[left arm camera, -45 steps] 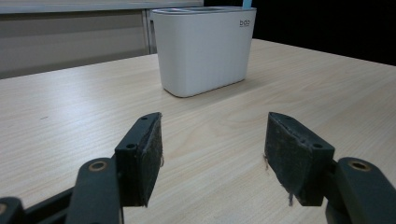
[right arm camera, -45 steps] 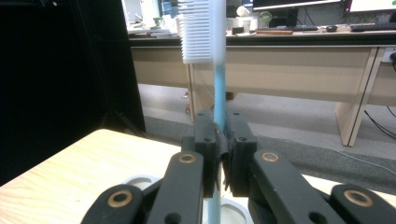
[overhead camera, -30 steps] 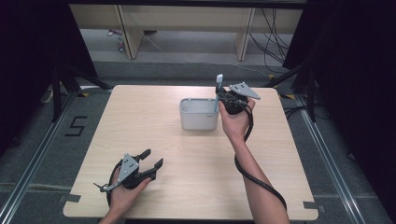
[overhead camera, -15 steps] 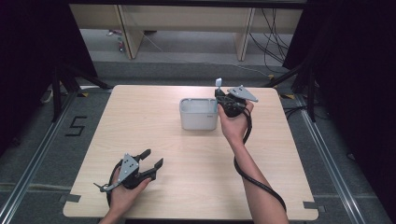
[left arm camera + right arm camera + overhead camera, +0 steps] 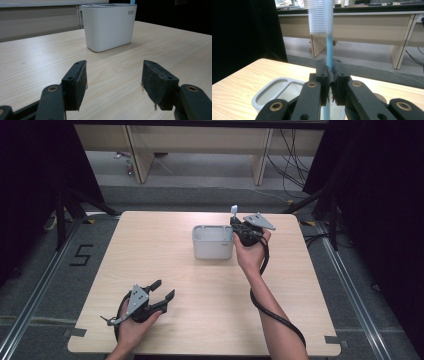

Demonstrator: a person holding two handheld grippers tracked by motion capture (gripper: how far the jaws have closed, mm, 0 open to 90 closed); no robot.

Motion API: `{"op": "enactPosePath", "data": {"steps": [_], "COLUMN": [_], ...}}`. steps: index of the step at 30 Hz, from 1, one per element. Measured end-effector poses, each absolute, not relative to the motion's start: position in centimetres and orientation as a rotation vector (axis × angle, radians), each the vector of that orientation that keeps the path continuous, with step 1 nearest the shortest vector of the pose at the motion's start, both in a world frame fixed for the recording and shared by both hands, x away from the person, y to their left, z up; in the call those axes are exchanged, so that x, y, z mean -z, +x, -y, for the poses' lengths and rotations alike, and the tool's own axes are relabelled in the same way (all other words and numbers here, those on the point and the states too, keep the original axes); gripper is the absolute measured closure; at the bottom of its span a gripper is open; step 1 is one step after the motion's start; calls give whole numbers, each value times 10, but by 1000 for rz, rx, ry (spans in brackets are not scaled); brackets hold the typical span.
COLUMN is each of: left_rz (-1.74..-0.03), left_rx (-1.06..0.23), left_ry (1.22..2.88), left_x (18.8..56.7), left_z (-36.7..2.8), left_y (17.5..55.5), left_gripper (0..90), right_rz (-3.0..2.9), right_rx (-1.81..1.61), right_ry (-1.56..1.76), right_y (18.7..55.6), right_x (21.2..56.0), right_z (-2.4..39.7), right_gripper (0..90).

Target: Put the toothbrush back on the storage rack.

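My right gripper [image 5: 330,75] pinches a blue toothbrush [image 5: 328,37] upright, bristles on top, over the right end of the white two-compartment holder [image 5: 212,242] on the wooden table [image 5: 150,250]. My left gripper [image 5: 113,75] rests near me, jaws spread wide, holding nothing.

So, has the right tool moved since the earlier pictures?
Yes. The right tool, shut on the toothbrush, has shifted slightly left, toward the white holder.

The surface [image 5: 165,255] is pale wood-grain laminate with a smooth matt finish. A white container [image 5: 108,26] looks like matt plastic. The toothbrush [image 5: 329,37] has a translucent blue plastic handle and white bristles. The gripper pads [image 5: 81,82] look rough and worn.
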State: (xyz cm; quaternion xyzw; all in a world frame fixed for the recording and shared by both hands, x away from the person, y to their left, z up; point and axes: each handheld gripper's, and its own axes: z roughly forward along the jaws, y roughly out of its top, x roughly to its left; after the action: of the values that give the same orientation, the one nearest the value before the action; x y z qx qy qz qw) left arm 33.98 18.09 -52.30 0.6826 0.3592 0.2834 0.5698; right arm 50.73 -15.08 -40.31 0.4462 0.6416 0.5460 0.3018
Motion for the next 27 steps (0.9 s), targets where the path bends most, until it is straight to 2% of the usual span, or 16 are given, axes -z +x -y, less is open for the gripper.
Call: {"op": "enactPosePath", "data": {"steps": [27], "left_rz": [-841], "left_rx": [-665], "left_ry": [1603], "left_x": [523], "left_z": [-181], "left_y": [340], "left_gripper": [364], "right_rz": [-1751], "right_rx": [-1399], "right_ry": [1232], "right_y": [512], "right_x": [431], "right_z": [149], "right_gripper": [853]}}
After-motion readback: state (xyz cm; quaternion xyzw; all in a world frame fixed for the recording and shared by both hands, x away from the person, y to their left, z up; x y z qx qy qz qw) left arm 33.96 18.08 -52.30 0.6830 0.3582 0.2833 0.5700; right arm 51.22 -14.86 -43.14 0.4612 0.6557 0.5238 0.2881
